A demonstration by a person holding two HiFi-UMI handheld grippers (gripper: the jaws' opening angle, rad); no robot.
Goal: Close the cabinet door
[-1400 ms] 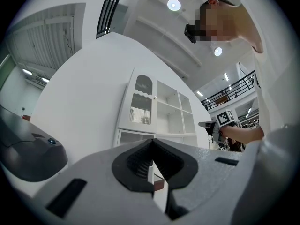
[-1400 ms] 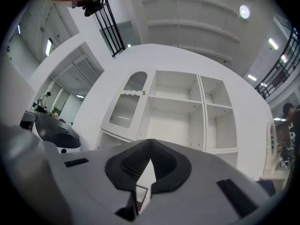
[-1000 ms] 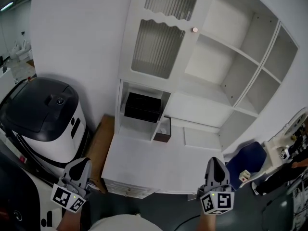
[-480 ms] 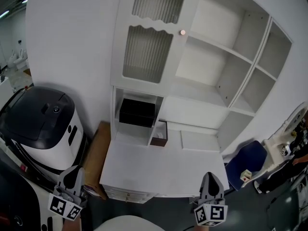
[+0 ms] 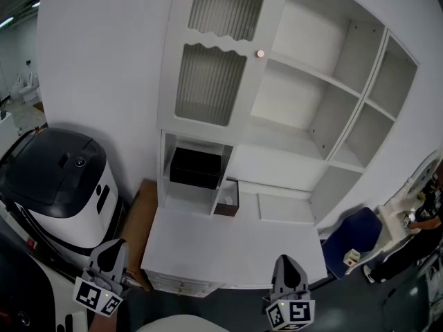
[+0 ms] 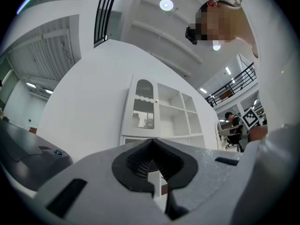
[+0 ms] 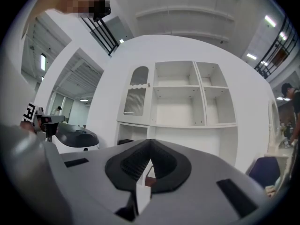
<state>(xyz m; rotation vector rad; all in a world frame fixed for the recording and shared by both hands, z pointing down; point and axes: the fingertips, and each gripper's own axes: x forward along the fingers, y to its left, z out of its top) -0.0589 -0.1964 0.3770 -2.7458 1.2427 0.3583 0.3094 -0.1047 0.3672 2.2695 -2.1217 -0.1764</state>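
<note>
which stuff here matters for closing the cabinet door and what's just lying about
Job: tall white shelf cabinet; its white ribbed-glass left door; its white right door, swung out; left gripper; right gripper.
Lying about: black-lidded white machine; black box; small brown box.

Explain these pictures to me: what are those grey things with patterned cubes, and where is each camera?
No robot here: a person holds a two-jaw gripper in each hand. The head view looks down from a camera on the person's head; the left gripper and right gripper show at its bottom, cubes attached. The other two pictures look along each gripper's own jaws, which are together, holding nothing. Ahead stands a white cabinet with a ribbed glass door; a black box sits in a lower compartment.
</note>
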